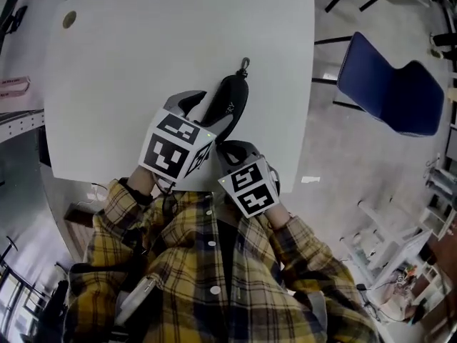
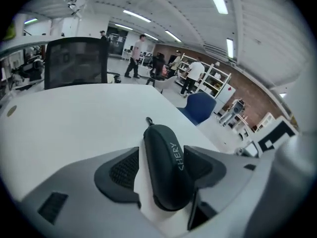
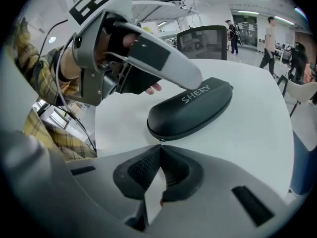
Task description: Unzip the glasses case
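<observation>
The broad white bench (image 1: pixel 143 48) carries the black zipped glasses case (image 1: pixel 230 106), which sits near its front edge, close to the person, so both tools reach it. The left gripper (image 2: pixel 166 165) is clenched across the case's near end, one pad on each side, most likely to brace it against the coming pull. The right gripper (image 3: pixel 159 155) has its jaws pinched together at the tips, right at the case's seam. They seem to nip the small metal zip pull (image 3: pixel 159 142), though it is too tiny to be sure. The zip looks fully closed.
</observation>
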Demonstrator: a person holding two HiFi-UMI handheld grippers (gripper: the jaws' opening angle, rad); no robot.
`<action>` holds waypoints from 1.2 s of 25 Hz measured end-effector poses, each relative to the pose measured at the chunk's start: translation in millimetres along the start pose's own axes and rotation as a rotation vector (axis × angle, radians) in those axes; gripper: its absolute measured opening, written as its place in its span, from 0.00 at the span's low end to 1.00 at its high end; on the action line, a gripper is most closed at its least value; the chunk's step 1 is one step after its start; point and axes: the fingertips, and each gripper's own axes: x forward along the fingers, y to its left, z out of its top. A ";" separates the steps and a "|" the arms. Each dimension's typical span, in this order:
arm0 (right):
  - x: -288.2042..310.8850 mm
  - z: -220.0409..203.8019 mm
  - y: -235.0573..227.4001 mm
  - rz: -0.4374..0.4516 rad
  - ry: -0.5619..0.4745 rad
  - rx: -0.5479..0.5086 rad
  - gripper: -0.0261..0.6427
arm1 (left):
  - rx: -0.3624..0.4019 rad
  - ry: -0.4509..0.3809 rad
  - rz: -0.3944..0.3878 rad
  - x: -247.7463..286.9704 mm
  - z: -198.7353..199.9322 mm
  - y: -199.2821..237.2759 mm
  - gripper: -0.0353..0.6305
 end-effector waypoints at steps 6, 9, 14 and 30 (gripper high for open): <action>11.1 4.6 14.7 0.012 0.012 -0.026 0.04 | -0.093 -0.077 0.016 2.0 -12.5 4.9 0.44; 6.5 6.3 15.0 0.013 0.012 -0.015 0.04 | -0.060 -0.105 -0.001 0.4 -11.6 -1.0 0.44; 4.5 4.5 12.3 0.009 0.010 0.001 0.04 | -0.045 -0.085 -0.044 3.2 -14.1 -3.7 0.43; -17.9 4.3 -9.5 -0.029 -0.008 -0.254 0.04 | -0.051 -0.075 -0.085 4.0 -13.0 -1.7 0.43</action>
